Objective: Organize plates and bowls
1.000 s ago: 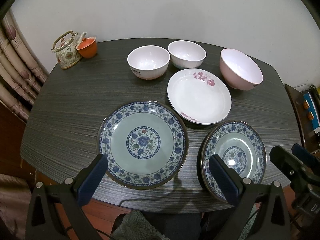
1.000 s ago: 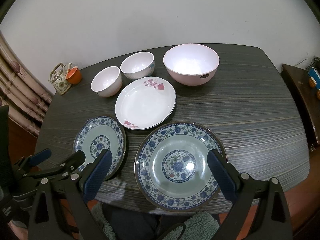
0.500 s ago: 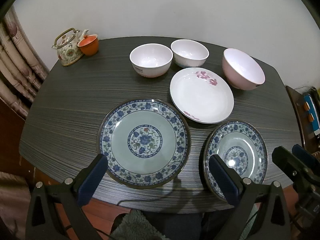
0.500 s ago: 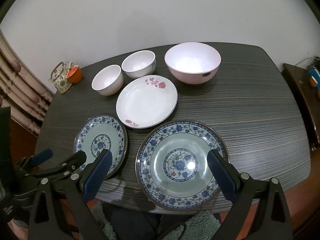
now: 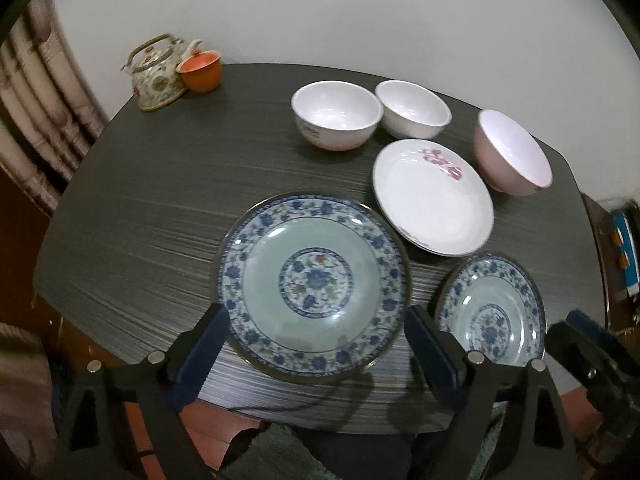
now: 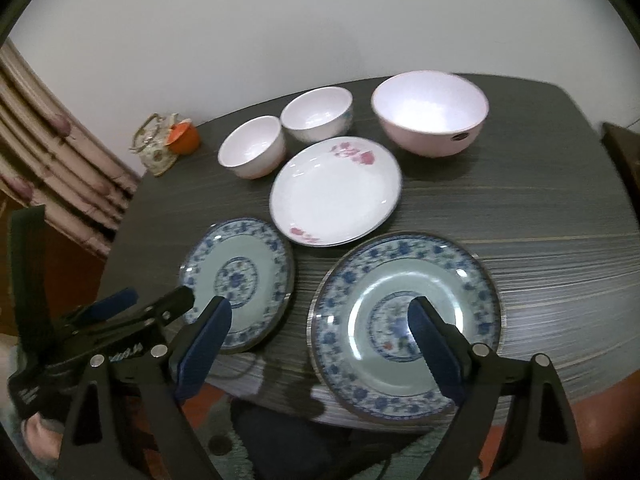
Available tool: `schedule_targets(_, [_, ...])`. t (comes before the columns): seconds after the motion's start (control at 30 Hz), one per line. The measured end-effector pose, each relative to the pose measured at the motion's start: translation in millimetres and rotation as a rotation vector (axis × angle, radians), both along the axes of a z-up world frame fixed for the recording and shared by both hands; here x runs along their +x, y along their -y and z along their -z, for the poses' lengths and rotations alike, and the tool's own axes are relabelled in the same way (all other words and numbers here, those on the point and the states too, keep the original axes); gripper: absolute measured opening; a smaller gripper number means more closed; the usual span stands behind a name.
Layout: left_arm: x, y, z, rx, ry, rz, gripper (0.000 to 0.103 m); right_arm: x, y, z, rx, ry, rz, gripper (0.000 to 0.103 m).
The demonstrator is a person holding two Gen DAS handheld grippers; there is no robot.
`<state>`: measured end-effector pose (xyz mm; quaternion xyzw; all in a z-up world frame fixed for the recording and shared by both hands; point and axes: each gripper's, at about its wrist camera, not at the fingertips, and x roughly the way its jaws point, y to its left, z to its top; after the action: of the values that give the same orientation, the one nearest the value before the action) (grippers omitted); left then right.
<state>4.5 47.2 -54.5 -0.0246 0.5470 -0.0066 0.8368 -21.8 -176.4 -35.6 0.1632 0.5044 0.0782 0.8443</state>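
Observation:
On the dark table (image 5: 152, 208) lie two blue-patterned plates. The left wrist view shows one large (image 5: 314, 284) and one small (image 5: 490, 312). The right wrist view shows one (image 6: 404, 320) nearest and one (image 6: 240, 280) further left. A white plate with pink flowers (image 5: 432, 196) (image 6: 336, 192) lies behind them. Two white bowls (image 5: 336, 114) (image 5: 414, 108) and a pink bowl (image 5: 512, 152) (image 6: 430, 112) stand at the back. My left gripper (image 5: 316, 344) is open above its nearest plate's front rim. My right gripper (image 6: 320, 340) is open above the front table edge.
A patterned teapot (image 5: 158, 72) and an orange cup (image 5: 200, 68) stand at the table's far left corner. A curtain (image 6: 60, 160) hangs on the left. A dark side cabinet (image 5: 616, 248) stands to the right of the table. The wall runs behind.
Both grippers have moved forward and to the left over the table's front edge, closer to the plates. Nothing on the table has moved; both stay open.

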Motion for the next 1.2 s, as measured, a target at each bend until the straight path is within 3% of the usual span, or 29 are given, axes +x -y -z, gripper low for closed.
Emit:
schedule_targets(0.13, [7, -23, 6, -0.039, -0.007, -0.053, 0.086, 5, -4, 9, 0.056, -0.008, -0.035, 0.079])
schedule_targets(0.43, [21, -85, 27, -0.213, -0.061, -0.164, 0.074, 23, -13, 33, 0.197, -0.052, -0.099, 0.067])
schedule_targets(0.8, [38, -130, 57, -0.413, -0.14, -0.203, 0.068, 54, -31, 64, 0.22, -0.125, -0.166, 0.06])
schedule_targets(0.97, [42, -135, 68, -0.421, -0.173, -0.208, 0.056, 71, -35, 81, 0.232, -0.172, -0.171, 0.056])
schedule_targets(1.2, [47, -138, 84, -0.42, -0.206, -0.215, 0.056, 91, -42, 102, 0.242, -0.218, -0.174, 0.05])
